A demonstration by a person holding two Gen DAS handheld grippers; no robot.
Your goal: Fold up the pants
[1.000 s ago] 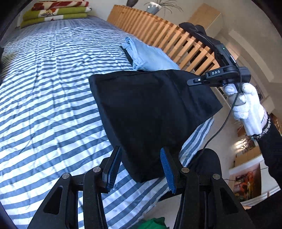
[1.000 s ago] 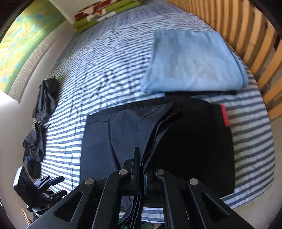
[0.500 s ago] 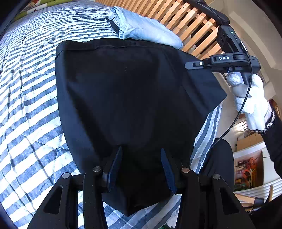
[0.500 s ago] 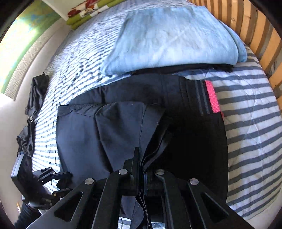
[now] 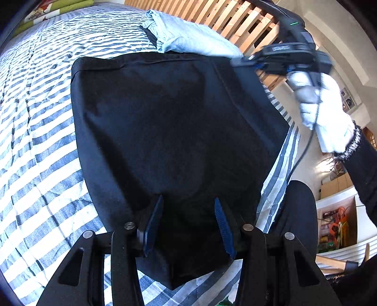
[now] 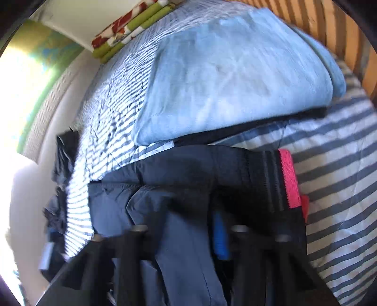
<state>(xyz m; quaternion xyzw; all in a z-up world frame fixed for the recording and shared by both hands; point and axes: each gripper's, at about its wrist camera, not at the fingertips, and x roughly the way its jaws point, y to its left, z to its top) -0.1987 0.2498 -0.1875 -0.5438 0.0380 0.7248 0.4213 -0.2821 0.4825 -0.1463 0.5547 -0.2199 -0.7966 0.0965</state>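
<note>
The black pants point(image 5: 169, 131) lie flat on the striped bedspread point(image 5: 40, 150), folded into a broad panel just on my side of the folded light-blue garment point(image 5: 188, 42), their far hem almost touching it. My left claw point(image 5: 187, 226) hovers over the near edge of the pants, its blue pads well apart, cloth beneath them but nothing pinched. My right claw point(image 6: 188, 235) is at the corner of the pants nearest the wooden slats point(image 5: 235, 21); its jaws have just been opening, and the dark cloth still runs between them. That view is smeared, so I judge the pinch is loosening rather than gone.

From the right wrist I see the layers plainly: a greyish panel over a blacker one, and a pink waistband strip point(image 6: 289, 179) on the slat side, below the blue garment.

How will it handle? It's soft, light and limp, with no stiffness at all. It sags wherever I leave it unsupported, and the stacked layers look ready to slide over one another. The fabric seems smooth, maybe a bit slippery. So I want a hold on edges and corners, catching every layer at once, one claw per corner and both lifting together. The waistband is the thickest, surest bite. Grab mid-panel and I'd only pucker the top layer.
</note>
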